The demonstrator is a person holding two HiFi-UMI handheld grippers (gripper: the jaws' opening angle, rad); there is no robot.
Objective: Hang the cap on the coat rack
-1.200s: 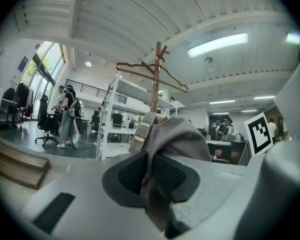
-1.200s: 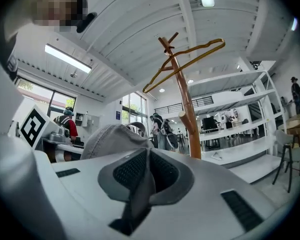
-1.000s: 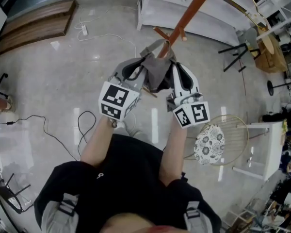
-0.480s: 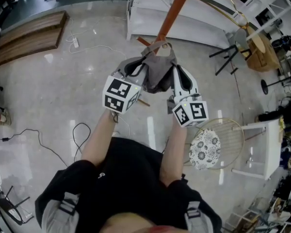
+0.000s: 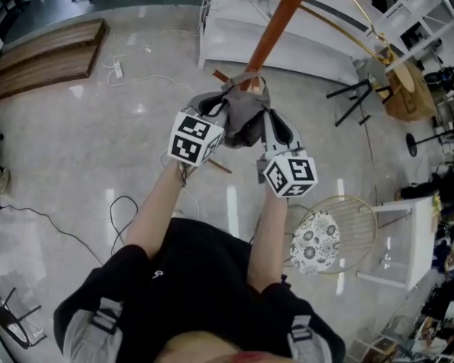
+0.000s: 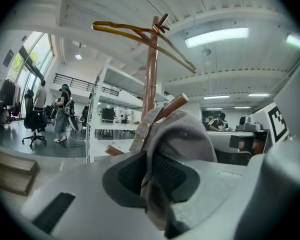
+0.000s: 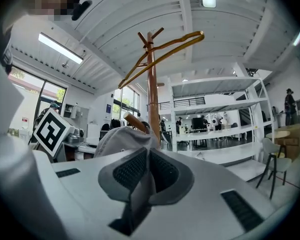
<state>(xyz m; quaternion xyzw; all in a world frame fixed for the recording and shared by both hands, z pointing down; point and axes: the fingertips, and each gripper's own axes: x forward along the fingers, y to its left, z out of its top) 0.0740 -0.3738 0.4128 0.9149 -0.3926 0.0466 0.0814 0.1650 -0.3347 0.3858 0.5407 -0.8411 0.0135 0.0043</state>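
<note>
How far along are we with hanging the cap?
Done: cap raised to the coat rack, right by a peg. In hand: left gripper and right gripper both clamp its fabric. Left: settle it on the peg, then release.

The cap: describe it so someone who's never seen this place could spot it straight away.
Find the tall orange-brown coat rack pole rising from the pale floor. Beside one slanted wooden peg, the left gripper and right gripper pinch a crumpled cap between them. It is the only soft grey fabric there, against hard white grippers and wood.
</note>
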